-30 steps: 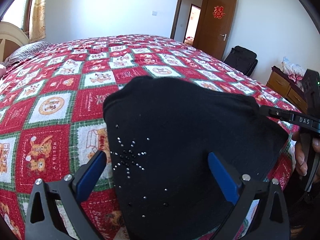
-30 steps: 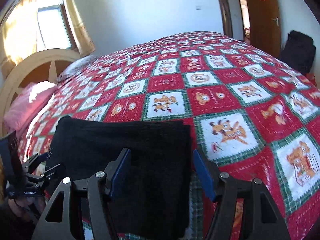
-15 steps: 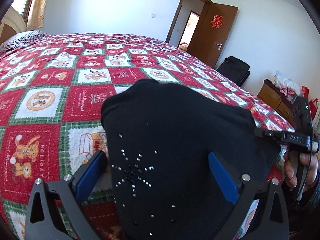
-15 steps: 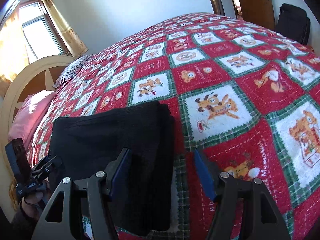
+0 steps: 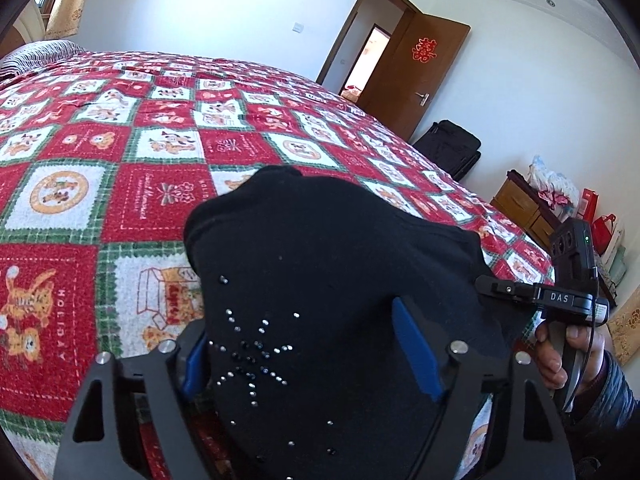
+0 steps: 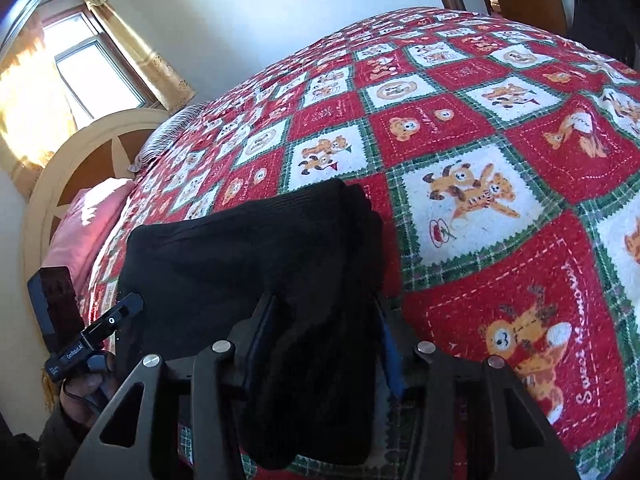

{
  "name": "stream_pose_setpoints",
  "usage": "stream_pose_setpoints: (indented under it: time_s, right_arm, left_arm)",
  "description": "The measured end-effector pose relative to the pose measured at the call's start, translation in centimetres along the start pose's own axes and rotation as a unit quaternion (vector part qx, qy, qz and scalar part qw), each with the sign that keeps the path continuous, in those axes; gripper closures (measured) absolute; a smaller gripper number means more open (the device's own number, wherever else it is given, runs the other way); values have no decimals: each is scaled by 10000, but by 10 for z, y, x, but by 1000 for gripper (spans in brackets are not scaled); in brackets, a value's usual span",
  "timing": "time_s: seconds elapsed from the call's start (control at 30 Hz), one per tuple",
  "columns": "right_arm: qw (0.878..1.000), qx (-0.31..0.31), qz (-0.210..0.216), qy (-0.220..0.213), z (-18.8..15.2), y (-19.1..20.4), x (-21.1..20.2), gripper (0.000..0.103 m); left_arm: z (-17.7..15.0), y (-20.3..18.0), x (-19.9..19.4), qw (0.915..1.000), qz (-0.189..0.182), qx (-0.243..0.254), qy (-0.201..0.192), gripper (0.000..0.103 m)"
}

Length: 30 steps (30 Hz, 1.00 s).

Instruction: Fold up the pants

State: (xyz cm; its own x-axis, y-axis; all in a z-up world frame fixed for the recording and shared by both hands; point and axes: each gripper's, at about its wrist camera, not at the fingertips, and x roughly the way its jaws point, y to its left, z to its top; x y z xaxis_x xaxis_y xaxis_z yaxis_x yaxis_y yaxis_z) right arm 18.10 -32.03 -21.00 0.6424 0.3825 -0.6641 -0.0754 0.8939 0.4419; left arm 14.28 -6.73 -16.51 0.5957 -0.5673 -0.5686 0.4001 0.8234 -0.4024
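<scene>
The black pants (image 5: 328, 280) lie folded into a thick bundle near the bed's front edge, with a rhinestone star on one end. My left gripper (image 5: 308, 356) straddles that end, its blue pads pressing the fabric on both sides. In the right wrist view the pants (image 6: 240, 256) show as a stacked fold, and my right gripper (image 6: 324, 344) is closed around the bundle's other end. Each gripper appears in the other's view, the right one in the left wrist view (image 5: 560, 300) and the left one in the right wrist view (image 6: 80, 344).
The red, white and green holiday quilt (image 5: 120, 152) covers the whole bed. A pink pillow (image 6: 88, 224) and headboard (image 6: 60, 168) are at the far end. A black suitcase (image 5: 448, 148), wooden dresser (image 5: 524, 204) and open door (image 5: 416, 64) stand beyond the bed.
Both grippers have closed in on the bundle's two ends; the right jaws narrowed most. Both cameras tilted and came closer to the pants.
</scene>
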Motion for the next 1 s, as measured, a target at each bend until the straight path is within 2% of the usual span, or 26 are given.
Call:
stream_pose_setpoints:
  time_s: [0.07, 0.1, 0.17, 0.27, 0.33, 0.63, 1.0]
  right_arm:
    - [10000, -57, -42, -15, -1, 4, -1, 55]
    - [10000, -73, -48, -33, -1, 6, -2, 59]
    - [9999, -83, 67, -70, -3, 8, -4, 68]
    - [9996, -131, 153, -189, -3, 13, -11, 75]
    - [9990, -266, 165, -303, -3, 21, -17, 76]
    - [9959, -581, 382, -574, 1, 55, -38, 77]
    - [9917, -975, 635, -539, 24, 107, -14, 77]
  left_arm:
    - [-2, -4, -1, 10000, 20, 53, 1, 36]
    - [-2, -5, -1, 10000, 8, 66, -4, 39]
    - [-3, -4, 0, 9999, -135, 45, 62, 57]
    - [-3, -2, -1, 9997, -225, 74, 26, 70]
    - [-2, 0, -5, 9997, -246, 46, -17, 74]
    - [6, 2, -38, 9983, -380, -50, -435, 84]
    - [19, 16, -80, 9951, 315, 143, -929, 85]
